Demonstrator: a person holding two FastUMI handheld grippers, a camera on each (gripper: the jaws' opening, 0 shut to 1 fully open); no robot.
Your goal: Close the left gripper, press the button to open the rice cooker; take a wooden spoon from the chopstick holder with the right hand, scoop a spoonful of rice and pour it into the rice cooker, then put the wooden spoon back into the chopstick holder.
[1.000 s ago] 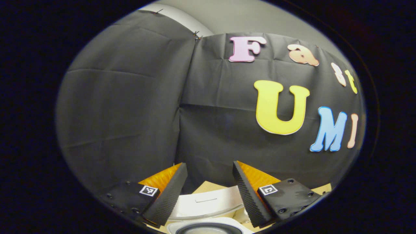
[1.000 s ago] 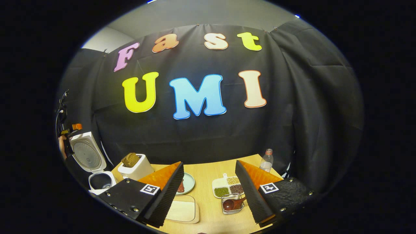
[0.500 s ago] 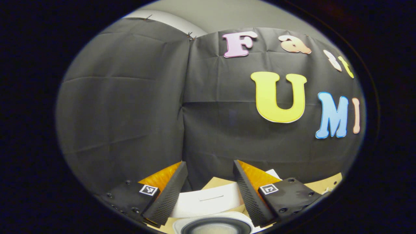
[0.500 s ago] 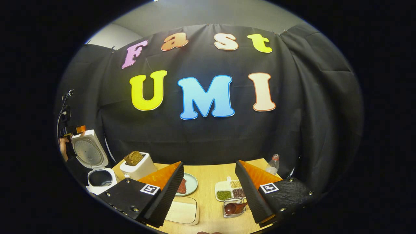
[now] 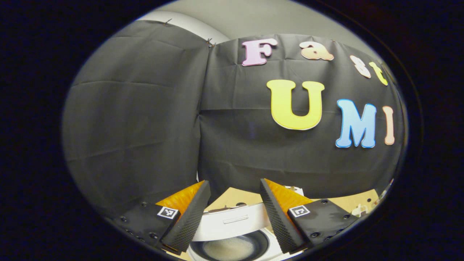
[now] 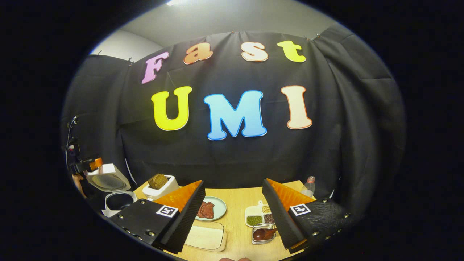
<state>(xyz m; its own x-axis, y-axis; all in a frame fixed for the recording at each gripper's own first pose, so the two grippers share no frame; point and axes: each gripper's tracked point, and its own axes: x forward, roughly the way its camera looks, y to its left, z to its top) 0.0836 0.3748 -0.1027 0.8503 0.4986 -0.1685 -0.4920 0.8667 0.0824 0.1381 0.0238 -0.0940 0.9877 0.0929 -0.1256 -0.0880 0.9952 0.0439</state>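
Rice cooker (image 6: 116, 200): lid up, pot exposed for filling; left gripper (image 5: 232, 214) above it, jaws wide, empty; right gripper (image 6: 232, 217) wide, wooden spoon (image 6: 263, 233) w/ holder right of cooker.

On the wooden table (image 6: 239, 203) a white toaster (image 6: 161, 187) with brown bread in it stands left of a pale plate (image 6: 217, 208) of reddish food, near a divided dish (image 6: 259, 215) of beans, a board (image 6: 204, 235) (front edge) and a bottle (image 6: 309, 186) far right.
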